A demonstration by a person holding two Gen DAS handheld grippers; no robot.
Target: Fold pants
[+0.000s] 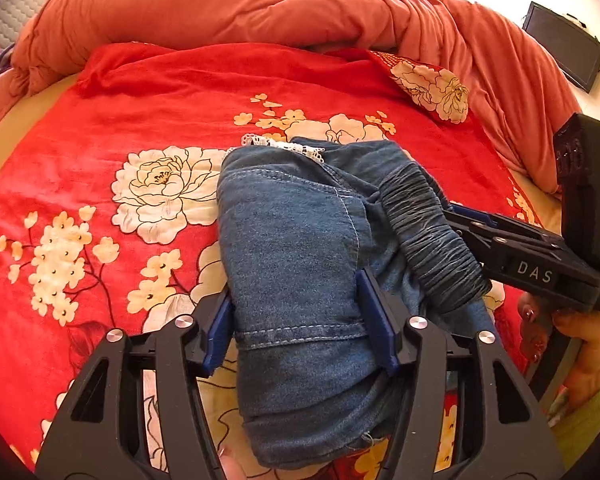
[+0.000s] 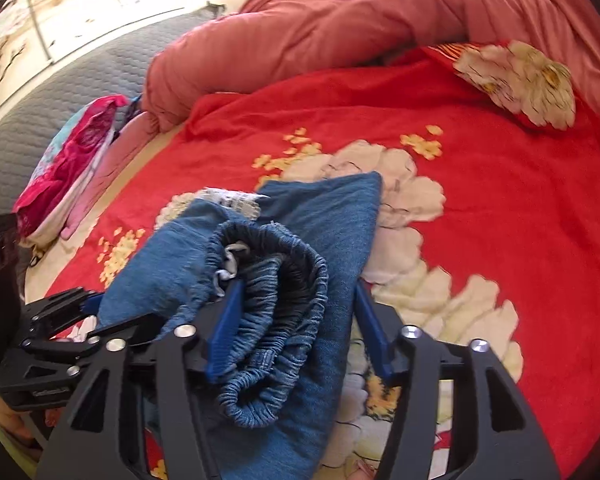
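Straddling folded pants (image 1: pixel 300 248) on bed (image 1: pixel 100 160) | left hand-held gripper (image 1: pixel 300 332) released, denim between jaws, long axis running ahead | right hand-held gripper (image 2: pixel 296 324) released, astride waistband (image 2: pixel 268 320) | both equally near

Both grippers are black frames with blue pads (image 1: pixel 374 312) and silver screws (image 1: pixel 418 323); the right gripper (image 1: pixel 460 220) carries white "DAS" lettering, a green light, beside a yellow-green sleeve (image 1: pixel 596 412).

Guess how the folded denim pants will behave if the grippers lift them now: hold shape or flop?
Likely floppy: the pants are soft denim, already sagging between the left gripper pads. The layered fold would probably slump open. The bunched elastic waistband looks thick, so it may slide out of the right gripper.
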